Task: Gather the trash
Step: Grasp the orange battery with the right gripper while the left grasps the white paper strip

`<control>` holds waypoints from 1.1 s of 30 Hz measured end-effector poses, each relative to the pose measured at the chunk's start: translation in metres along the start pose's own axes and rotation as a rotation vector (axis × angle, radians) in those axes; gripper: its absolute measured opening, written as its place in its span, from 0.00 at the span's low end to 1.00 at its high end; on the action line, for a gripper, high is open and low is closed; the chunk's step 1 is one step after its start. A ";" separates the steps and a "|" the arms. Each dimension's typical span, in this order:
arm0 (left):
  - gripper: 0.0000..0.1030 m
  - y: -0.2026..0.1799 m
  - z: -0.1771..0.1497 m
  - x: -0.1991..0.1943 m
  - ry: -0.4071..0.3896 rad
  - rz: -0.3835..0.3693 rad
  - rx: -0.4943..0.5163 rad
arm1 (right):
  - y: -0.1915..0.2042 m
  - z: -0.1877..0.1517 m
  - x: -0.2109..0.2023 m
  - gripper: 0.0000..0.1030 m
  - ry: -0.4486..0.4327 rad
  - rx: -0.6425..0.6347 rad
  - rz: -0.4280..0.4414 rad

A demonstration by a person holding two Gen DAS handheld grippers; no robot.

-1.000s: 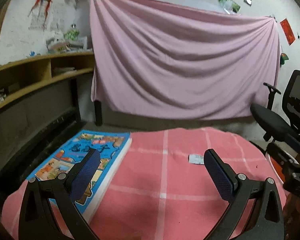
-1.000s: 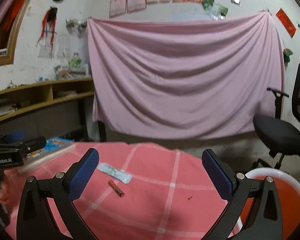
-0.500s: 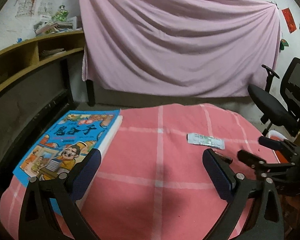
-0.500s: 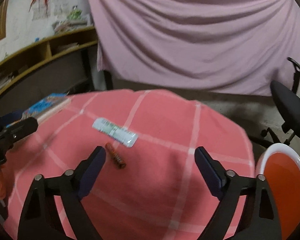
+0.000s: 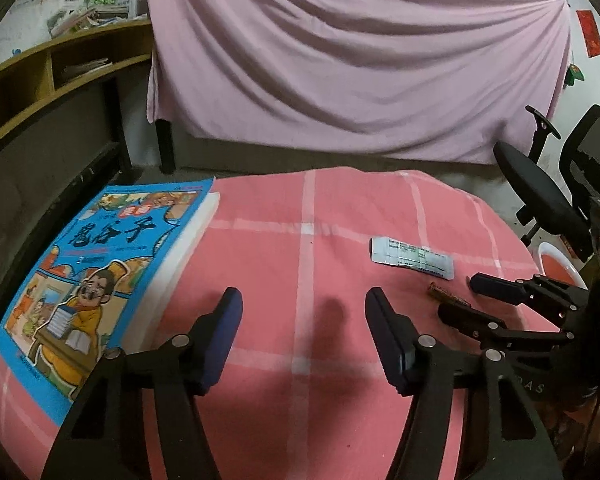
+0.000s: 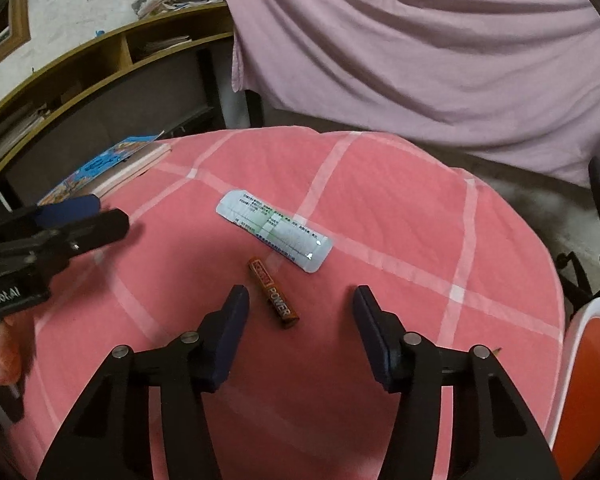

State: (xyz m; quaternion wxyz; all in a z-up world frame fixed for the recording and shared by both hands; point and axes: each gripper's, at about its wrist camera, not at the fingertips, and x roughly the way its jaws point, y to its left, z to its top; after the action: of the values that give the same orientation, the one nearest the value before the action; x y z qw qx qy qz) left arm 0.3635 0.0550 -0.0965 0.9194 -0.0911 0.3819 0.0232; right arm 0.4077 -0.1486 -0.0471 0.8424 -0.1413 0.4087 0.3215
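Note:
On the pink checked tablecloth (image 6: pixel 380 184) lie a brown battery (image 6: pixel 274 298) and, just beyond it, a silver pill blister strip (image 6: pixel 274 236). My right gripper (image 6: pixel 300 300) hangs over the battery with its jaws closing; the battery lies between and just ahead of the pads, untouched. In the left wrist view the strip (image 5: pixel 412 257) and battery (image 5: pixel 448 298) lie to the right, next to the right gripper (image 5: pixel 460 298). My left gripper (image 5: pixel 304 304) hovers over bare cloth, jaws closing on nothing. An orange bin (image 6: pixel 588 368) with a white rim stands off the table's right side.
A thick blue picture book (image 5: pixel 100 276) lies on the table's left side. A black office chair (image 5: pixel 548 184) stands at the right, a wooden shelf unit (image 5: pixel 40 80) at the left, and a pink sheet (image 5: pixel 340 60) hangs behind.
Both grippers have tilted down toward the table and come closer to it. Both pairs of jaws have narrowed. The right gripper now sits over the battery.

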 end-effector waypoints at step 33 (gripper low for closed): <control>0.56 -0.044 0.051 0.075 0.132 -0.279 0.049 | -0.059 -0.016 -0.023 0.08 -0.039 0.216 -0.051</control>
State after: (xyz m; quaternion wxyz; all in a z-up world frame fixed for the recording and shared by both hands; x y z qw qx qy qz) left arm 0.4568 0.0188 -0.1076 0.8885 -0.1221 0.4258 -0.1201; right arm 0.4265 -0.2110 -0.0402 0.8683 -0.0540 0.4209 0.2568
